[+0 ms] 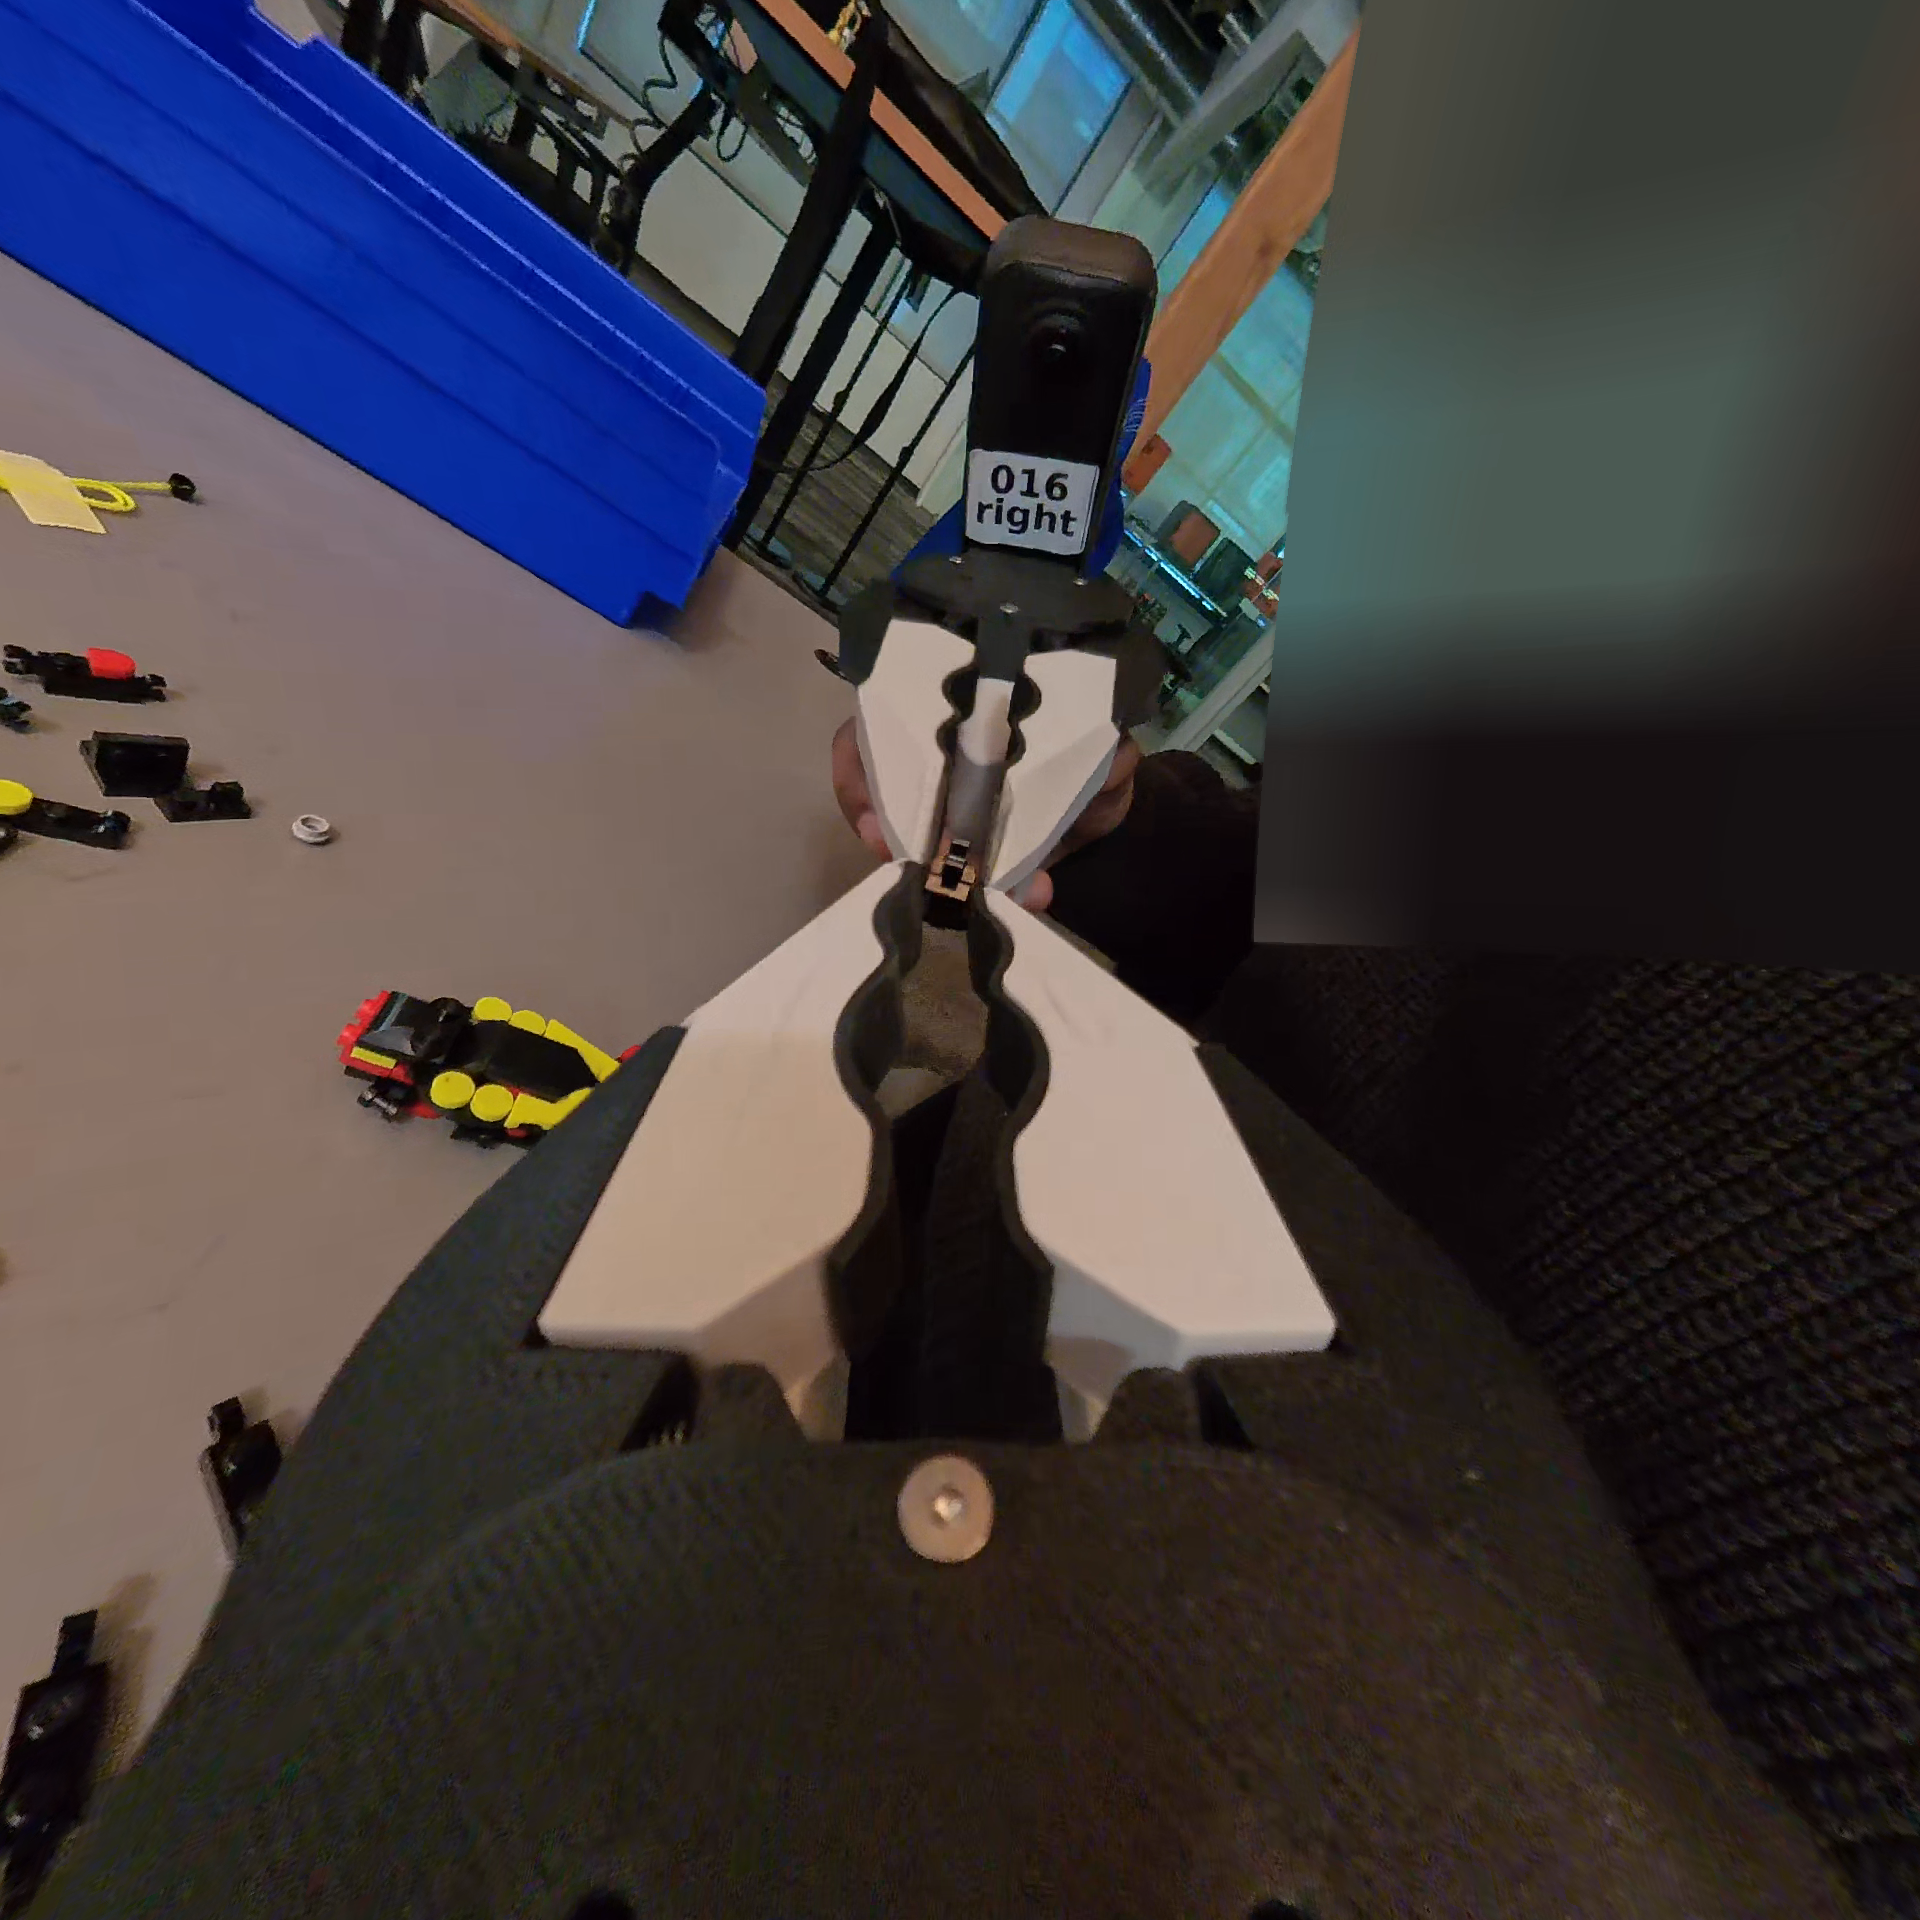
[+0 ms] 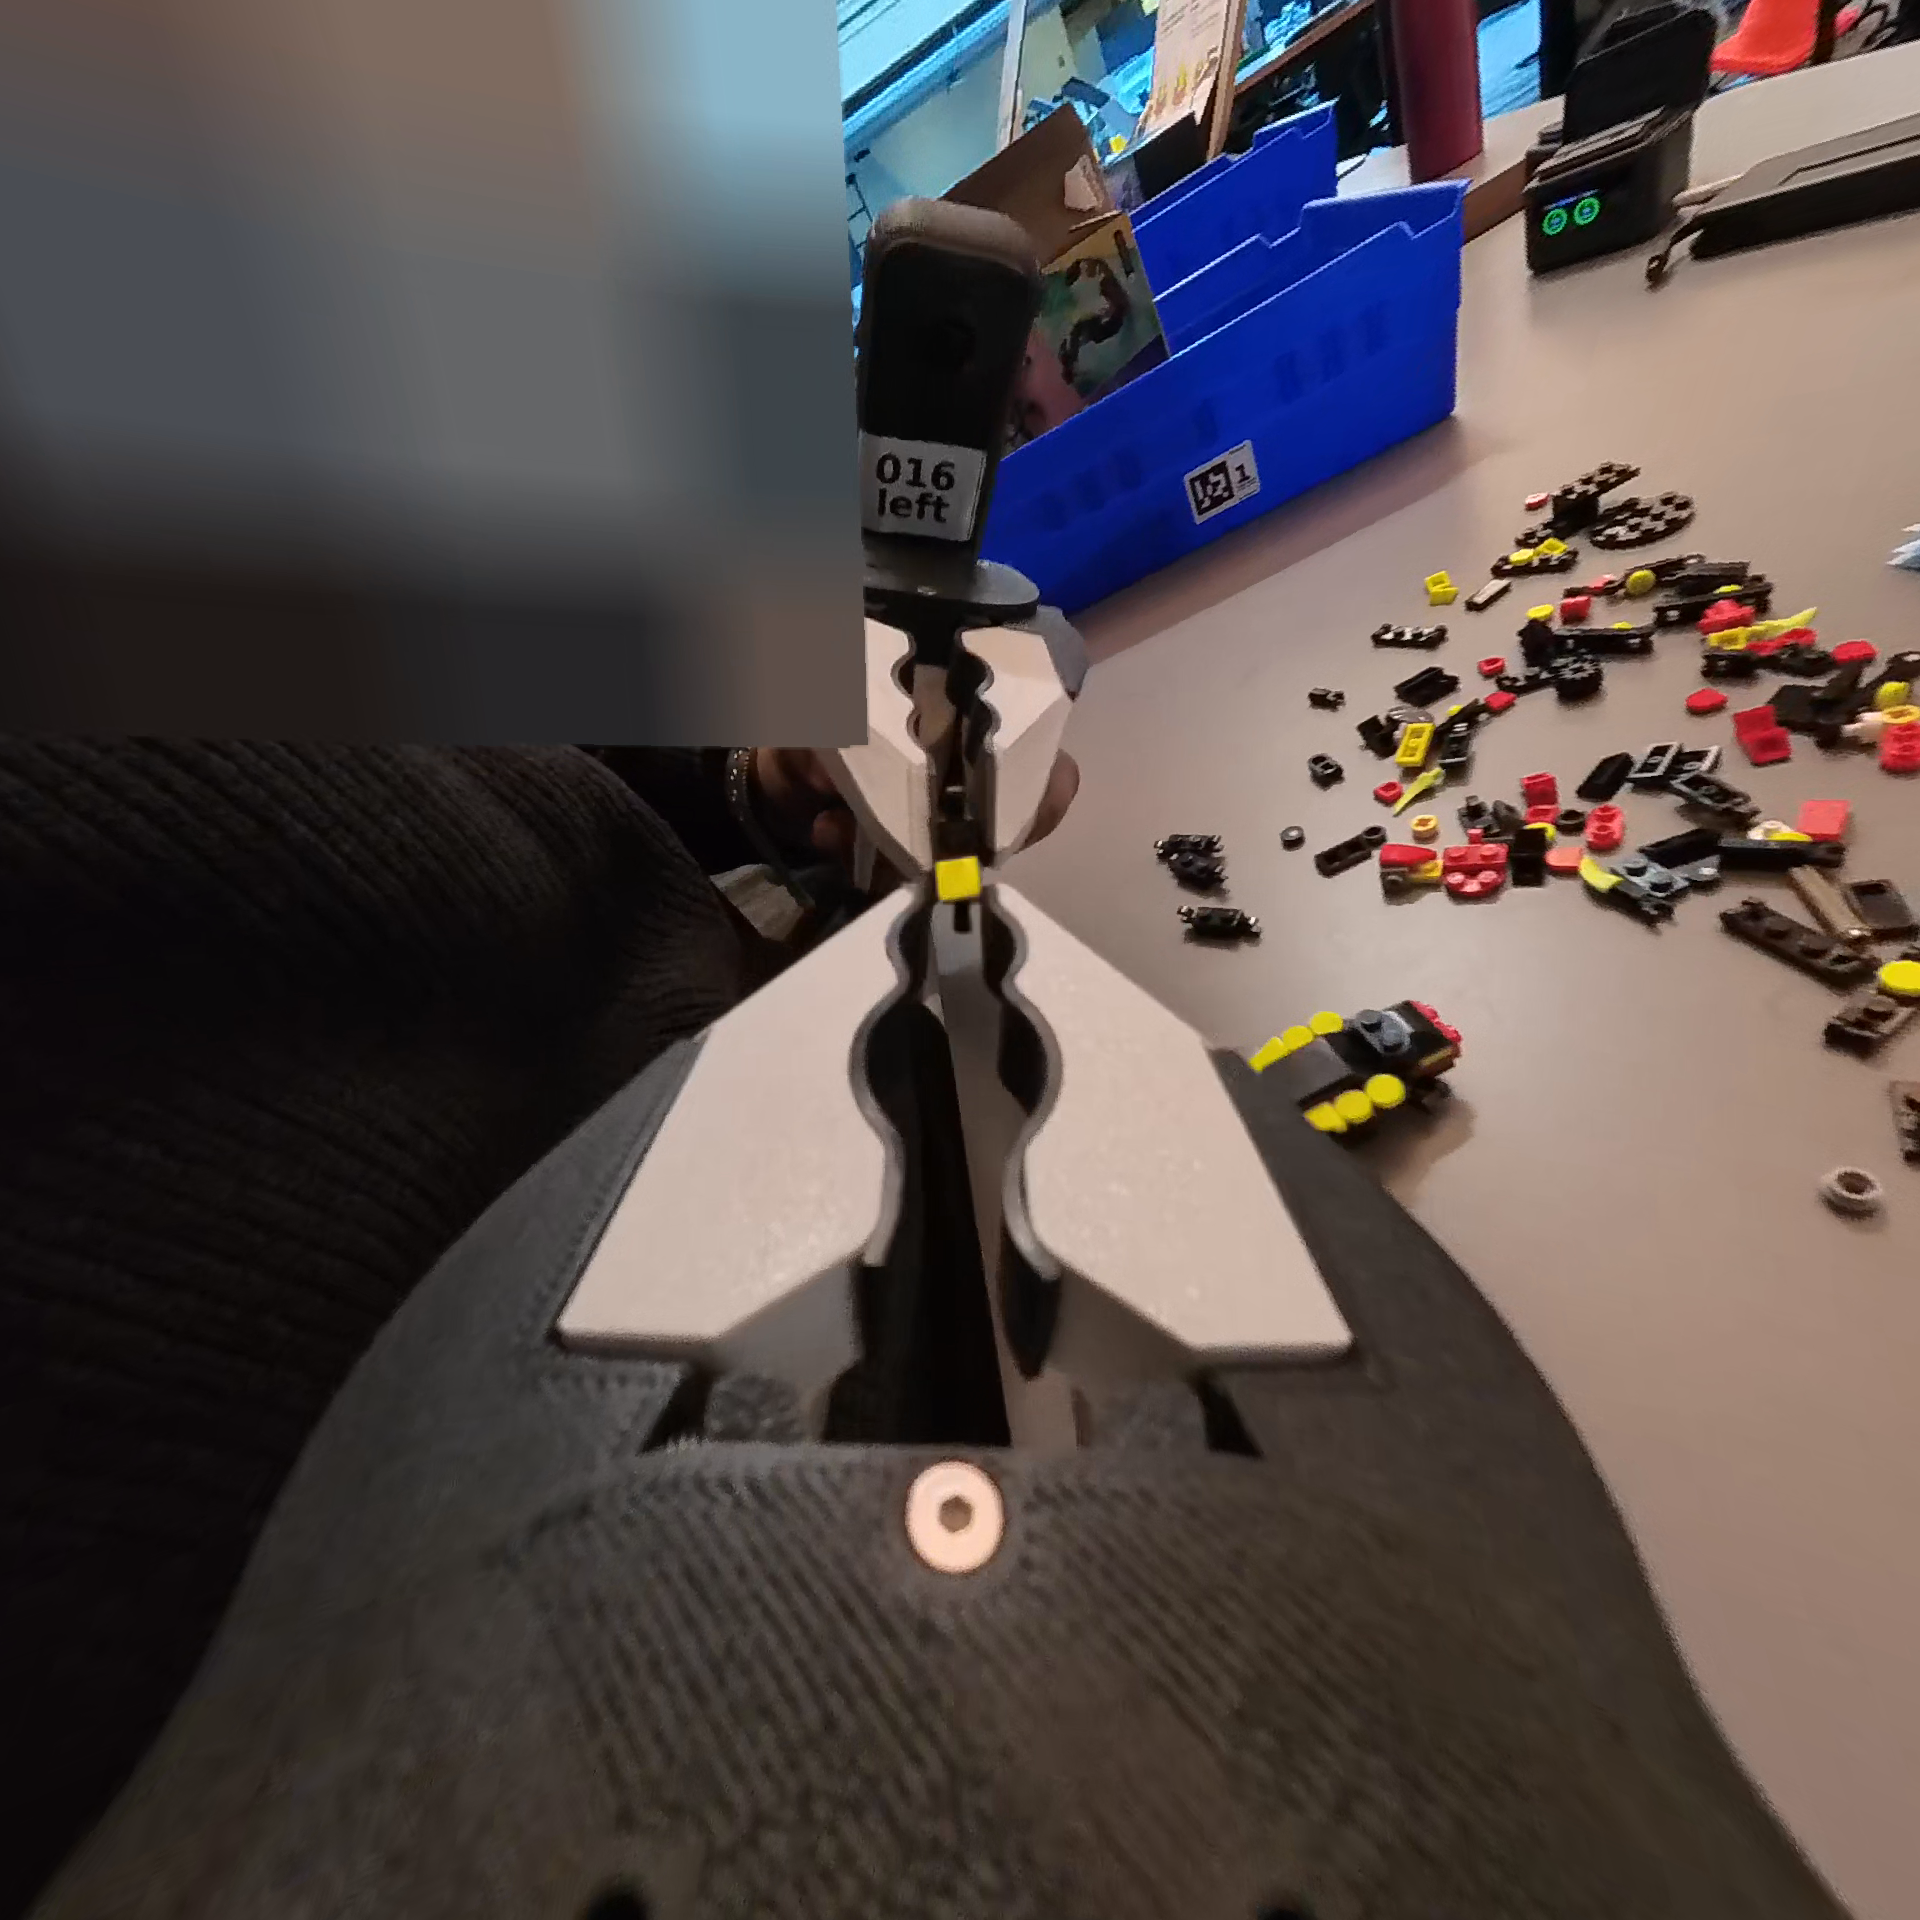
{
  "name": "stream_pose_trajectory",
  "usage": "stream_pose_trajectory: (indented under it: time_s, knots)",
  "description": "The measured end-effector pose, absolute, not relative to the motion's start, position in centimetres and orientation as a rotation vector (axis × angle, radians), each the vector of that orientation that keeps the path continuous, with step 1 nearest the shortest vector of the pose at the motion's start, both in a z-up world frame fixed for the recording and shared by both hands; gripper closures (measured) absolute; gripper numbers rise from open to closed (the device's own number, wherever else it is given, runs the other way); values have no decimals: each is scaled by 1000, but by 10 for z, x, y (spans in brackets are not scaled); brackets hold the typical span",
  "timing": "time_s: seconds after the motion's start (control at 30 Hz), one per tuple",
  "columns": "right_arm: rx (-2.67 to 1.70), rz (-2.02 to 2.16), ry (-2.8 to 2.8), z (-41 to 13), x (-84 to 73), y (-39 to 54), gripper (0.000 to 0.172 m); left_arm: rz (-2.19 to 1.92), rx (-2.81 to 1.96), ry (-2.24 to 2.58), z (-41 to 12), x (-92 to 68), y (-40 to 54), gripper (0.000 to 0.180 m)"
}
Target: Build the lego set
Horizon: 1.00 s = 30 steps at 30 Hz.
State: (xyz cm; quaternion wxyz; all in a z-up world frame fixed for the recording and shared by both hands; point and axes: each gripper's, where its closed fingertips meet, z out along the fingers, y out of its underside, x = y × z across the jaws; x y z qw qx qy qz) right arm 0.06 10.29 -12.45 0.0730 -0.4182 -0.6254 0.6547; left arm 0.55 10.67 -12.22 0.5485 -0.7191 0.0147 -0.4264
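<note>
My left gripper and right gripper meet tip to tip above the table, both pinching one tiny yellow-faced brick piece — light, rigid, slippery — best held by flat sides.

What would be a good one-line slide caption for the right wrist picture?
Two hand-held grippers meet tip to tip over a small yellow-and-black brick piece, loose bricks and a small brick car scattered on the table.

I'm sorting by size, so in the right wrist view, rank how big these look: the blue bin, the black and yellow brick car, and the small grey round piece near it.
1. blue bin
2. black and yellow brick car
3. small grey round piece

The bin is farthest away, yet looks largest.
</note>
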Motion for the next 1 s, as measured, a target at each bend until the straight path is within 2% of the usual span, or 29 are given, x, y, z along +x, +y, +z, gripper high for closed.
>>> stream_pose_trajectory:
  time_s: [0.33, 1.0]
  knots:
    - [-1262, 1807, -1946, -134, -1, 106, 166, -937, -1766, 50, -131, 5, 109, 176]
    - [-1462, 1816, -1942, -142, -4, 109, 167, -828, -1806, 71, -139, 1, 112, 176]
